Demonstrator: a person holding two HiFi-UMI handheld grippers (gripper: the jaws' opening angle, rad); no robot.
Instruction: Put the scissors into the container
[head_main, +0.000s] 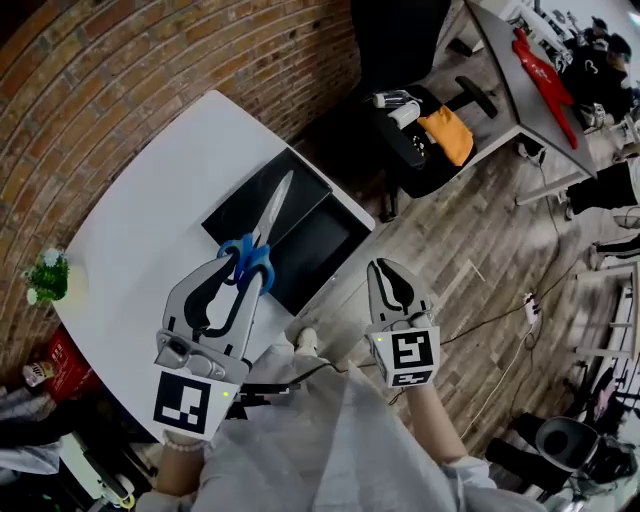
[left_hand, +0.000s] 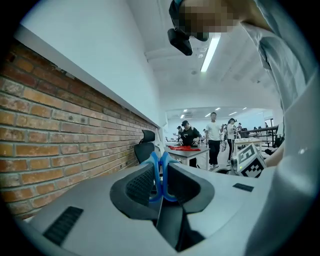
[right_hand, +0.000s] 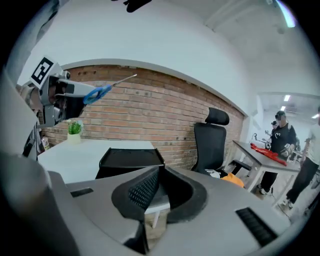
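Note:
The scissors (head_main: 262, 235) have blue handles and long silver blades. My left gripper (head_main: 238, 264) is shut on the blue handles, holding the pair in the air over the near edge of the black container (head_main: 318, 252), with the blades pointing towards the far side. In the left gripper view the blue handles (left_hand: 160, 172) sit clamped between the jaws. The right gripper view shows the held scissors (right_hand: 104, 90) high at the left, above the container (right_hand: 131, 158). My right gripper (head_main: 386, 268) is shut and empty, off the table's right edge over the wooden floor.
The white table (head_main: 150, 200) stands against a brick wall, with a small potted plant (head_main: 48, 276) at its left end. A black office chair (head_main: 415, 130) stands just beyond the table. A grey desk with a red cloth (head_main: 540, 70) lies further off, with people behind it.

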